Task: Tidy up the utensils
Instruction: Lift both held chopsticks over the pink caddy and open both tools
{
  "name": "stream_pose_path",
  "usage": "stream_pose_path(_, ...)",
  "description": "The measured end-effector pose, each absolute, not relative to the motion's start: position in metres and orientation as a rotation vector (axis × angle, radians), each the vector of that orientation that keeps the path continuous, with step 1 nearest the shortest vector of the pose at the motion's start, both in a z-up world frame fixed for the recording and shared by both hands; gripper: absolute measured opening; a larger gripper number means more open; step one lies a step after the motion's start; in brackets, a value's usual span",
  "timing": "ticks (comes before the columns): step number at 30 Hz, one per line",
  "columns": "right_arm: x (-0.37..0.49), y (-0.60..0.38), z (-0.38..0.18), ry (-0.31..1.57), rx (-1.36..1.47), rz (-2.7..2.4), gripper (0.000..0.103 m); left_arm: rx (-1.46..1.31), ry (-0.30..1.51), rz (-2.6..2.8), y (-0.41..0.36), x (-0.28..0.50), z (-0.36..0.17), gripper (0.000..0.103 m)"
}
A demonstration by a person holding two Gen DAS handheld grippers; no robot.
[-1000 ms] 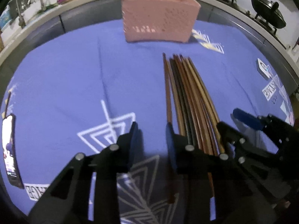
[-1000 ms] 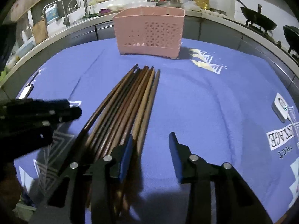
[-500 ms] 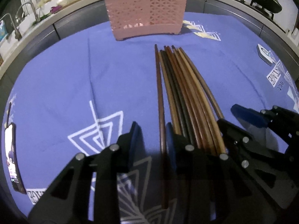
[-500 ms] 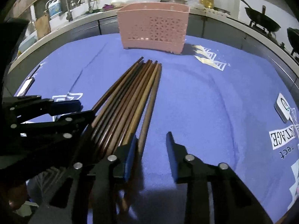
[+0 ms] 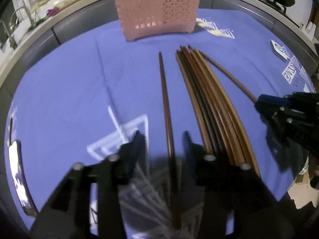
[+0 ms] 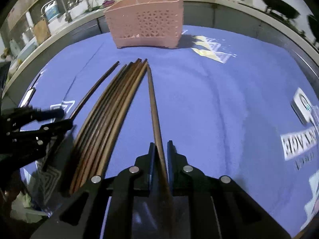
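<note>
The chopsticks (image 6: 111,107) lie lengthwise, tips toward the pink basket (image 6: 145,25). Right tongs (image 6: 160,149) pinch one chopstick (image 6: 154,109); left tongs (image 5: 161,141) gape around another (image 5: 164,91). The cloth's lettering is unreadable.

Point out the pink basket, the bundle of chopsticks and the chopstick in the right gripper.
pink basket (image 6: 145,27), right wrist view, front wall.
bundle of chopsticks (image 5: 211,107), left wrist view, mid-length.
chopstick (image 6: 154,109) in the right gripper (image 6: 160,149), right wrist view, shaft.

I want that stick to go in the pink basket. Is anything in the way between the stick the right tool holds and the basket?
Nothing visible is. The right tool grips one chopstick, and only bare purple cloth lies between its tip and the pink basket. The other chopsticks lie off to its left.
</note>
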State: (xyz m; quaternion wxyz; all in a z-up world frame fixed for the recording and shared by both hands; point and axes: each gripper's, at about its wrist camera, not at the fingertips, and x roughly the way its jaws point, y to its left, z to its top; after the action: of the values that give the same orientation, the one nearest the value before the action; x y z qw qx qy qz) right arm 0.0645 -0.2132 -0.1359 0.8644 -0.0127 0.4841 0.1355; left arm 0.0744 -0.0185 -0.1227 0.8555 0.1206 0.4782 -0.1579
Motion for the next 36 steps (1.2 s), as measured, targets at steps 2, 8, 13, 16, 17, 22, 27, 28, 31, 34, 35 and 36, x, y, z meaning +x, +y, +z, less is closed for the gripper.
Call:
stream_pose_path(2, 0.081, -0.209, -0.134, 1.021, -0.044, 0.294, 0.014, 0.287, 1.002, -0.328, -0.025, 0.088, -0.123, 0.045)
stream_pose_path(8, 0.137, -0.192, -0.129, 1.044, -0.094, 0.361, 0.008, 0.239, 1.017, -0.406, -0.034, 0.14, -0.122, 0.006)
stream_pose_path(13, 0.137, -0.21, -0.109, 0.992, 0.044, 0.418, 0.006, 0.142, 0.989, -0.439, -0.021, 0.144, -0.097, 0.005)
stream_pose_path(16, 0.114, -0.226, -0.067, 0.824, 0.117, 0.472, 0.006, 0.074, 0.891, -0.483, -0.006, 0.129, -0.055, 0.005)
stream_pose_path(17, 0.104, -0.23, -0.047, 0.75, 0.131, 0.489, 0.006, 0.058, 0.856, -0.495, -0.002, 0.124, -0.04, 0.005)
stream_pose_path(22, 0.088, -0.237, 0.021, 0.518, 0.161, 0.509, 0.006, 0.012, 0.658, -0.536, 0.01, 0.103, 0.045, 0.005)
stream_pose_path(27, 0.117, -0.233, 0.093, 0.332, 0.184, 0.482, 0.006, 0.043, 0.486, -0.487, 0.012, 0.116, 0.123, 0.005)
stream_pose_path(28, 0.127, -0.232, 0.102, 0.3, 0.189, 0.47, 0.006, 0.044, 0.467, -0.476, 0.011, 0.123, 0.133, 0.005)
stream_pose_path(31, 0.163, -0.225, 0.126, 0.195, 0.202, 0.416, 0.006, 0.053, 0.432, -0.428, 0.006, 0.154, 0.158, 0.005)
stream_pose_path(34, 0.198, -0.212, 0.124, 0.146, 0.204, 0.361, 0.006, 0.048, 0.444, -0.394, 0.0, 0.191, 0.162, 0.005)
stream_pose_path(35, 0.206, -0.208, 0.12, 0.143, 0.205, 0.347, 0.006, 0.05, 0.455, -0.386, -0.003, 0.2, 0.158, 0.005)
stream_pose_path(36, 0.216, -0.204, 0.114, 0.147, 0.205, 0.334, 0.006, 0.055, 0.473, -0.375, -0.006, 0.211, 0.151, 0.005)
